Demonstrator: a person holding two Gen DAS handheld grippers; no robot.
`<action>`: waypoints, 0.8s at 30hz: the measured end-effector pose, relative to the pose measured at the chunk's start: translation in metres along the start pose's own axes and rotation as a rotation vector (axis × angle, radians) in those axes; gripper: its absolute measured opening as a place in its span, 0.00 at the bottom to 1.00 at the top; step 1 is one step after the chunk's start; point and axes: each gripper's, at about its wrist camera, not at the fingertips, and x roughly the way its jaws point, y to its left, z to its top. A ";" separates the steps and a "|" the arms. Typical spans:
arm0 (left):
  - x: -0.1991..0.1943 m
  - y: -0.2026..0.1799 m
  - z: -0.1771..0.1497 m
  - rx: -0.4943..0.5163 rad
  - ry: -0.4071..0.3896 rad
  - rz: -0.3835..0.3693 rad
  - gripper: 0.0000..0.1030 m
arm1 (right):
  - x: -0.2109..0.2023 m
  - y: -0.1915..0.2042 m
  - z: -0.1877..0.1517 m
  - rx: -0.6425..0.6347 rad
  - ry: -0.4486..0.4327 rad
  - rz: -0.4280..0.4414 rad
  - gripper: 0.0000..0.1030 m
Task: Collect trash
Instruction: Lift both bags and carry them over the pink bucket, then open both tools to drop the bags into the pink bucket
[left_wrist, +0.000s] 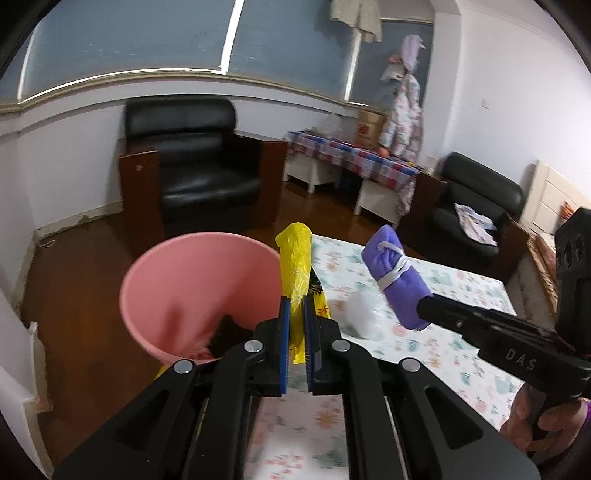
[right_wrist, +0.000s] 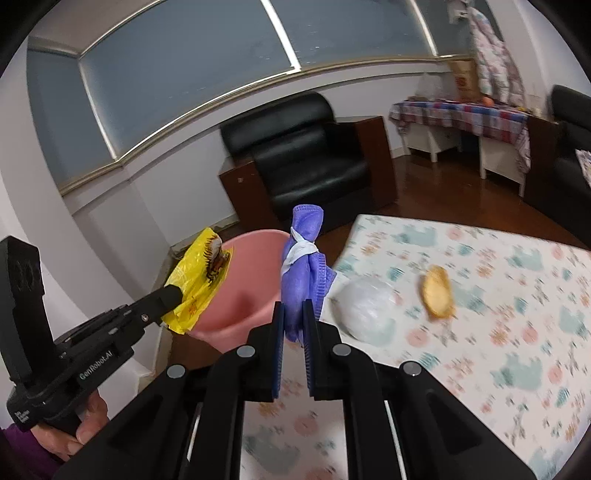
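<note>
My left gripper (left_wrist: 297, 314) is shut on a yellow wrapper (left_wrist: 295, 266) and holds it at the right rim of a pink bin (left_wrist: 177, 288); the wrapper also shows in the right wrist view (right_wrist: 199, 280). My right gripper (right_wrist: 293, 317) is shut on a purple face mask (right_wrist: 303, 266) rolled and tied with its white strap, held just right of the bin (right_wrist: 243, 284); the mask also shows in the left wrist view (left_wrist: 395, 277). A white plastic wad (right_wrist: 365, 310) and a yellow peel (right_wrist: 437, 291) lie on the table (right_wrist: 517, 332). Something dark lies in the bin's bottom.
The table has a floral cloth and the bin stands off its left edge on the wooden floor. A black armchair (left_wrist: 195, 166) stands behind by the wall. A side table with a checked cloth (left_wrist: 354, 158) and a second black chair (left_wrist: 476, 206) are at the back right.
</note>
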 end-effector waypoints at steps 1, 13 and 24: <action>-0.001 0.006 0.002 -0.006 -0.007 0.019 0.06 | 0.004 0.004 0.004 -0.006 0.001 0.010 0.09; 0.009 0.050 0.012 -0.064 -0.012 0.134 0.06 | 0.073 0.044 0.034 -0.075 0.074 0.091 0.09; 0.039 0.069 0.011 -0.080 0.040 0.168 0.06 | 0.124 0.050 0.034 -0.060 0.152 0.094 0.09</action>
